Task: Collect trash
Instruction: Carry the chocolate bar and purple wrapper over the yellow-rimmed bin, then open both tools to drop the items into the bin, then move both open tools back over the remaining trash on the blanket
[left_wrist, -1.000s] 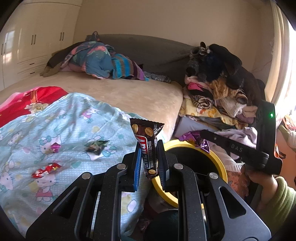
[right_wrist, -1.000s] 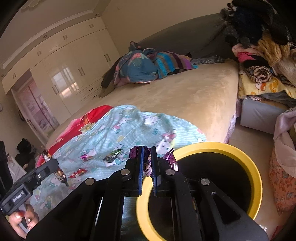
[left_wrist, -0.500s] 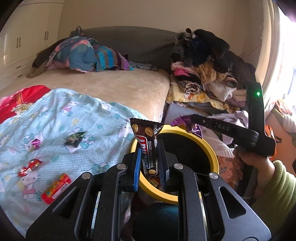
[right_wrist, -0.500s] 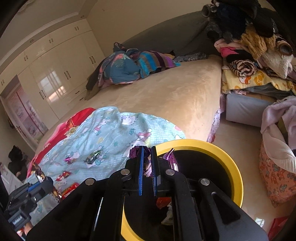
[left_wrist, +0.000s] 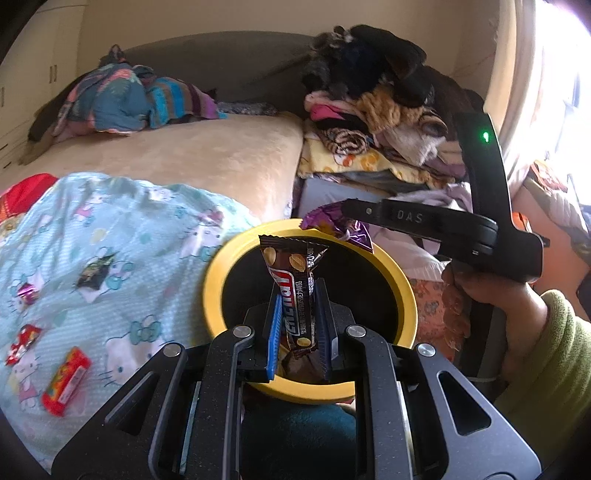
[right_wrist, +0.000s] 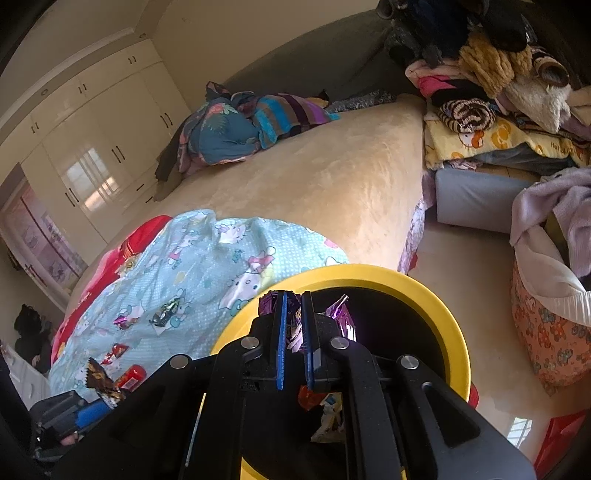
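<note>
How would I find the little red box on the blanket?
Look at the blue cartoon blanket on the bed. Near its front edge lies the red box, just past the red-and-white wrapper. It is the only blocky, solid piece; the other trash there is flat and crinkly.

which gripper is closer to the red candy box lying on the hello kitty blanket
Left. The left gripper holds a chocolate bar wrapper over the yellow bin, right beside the blanket with the red candy box. The right gripper is beyond the bin's far rim.
</note>
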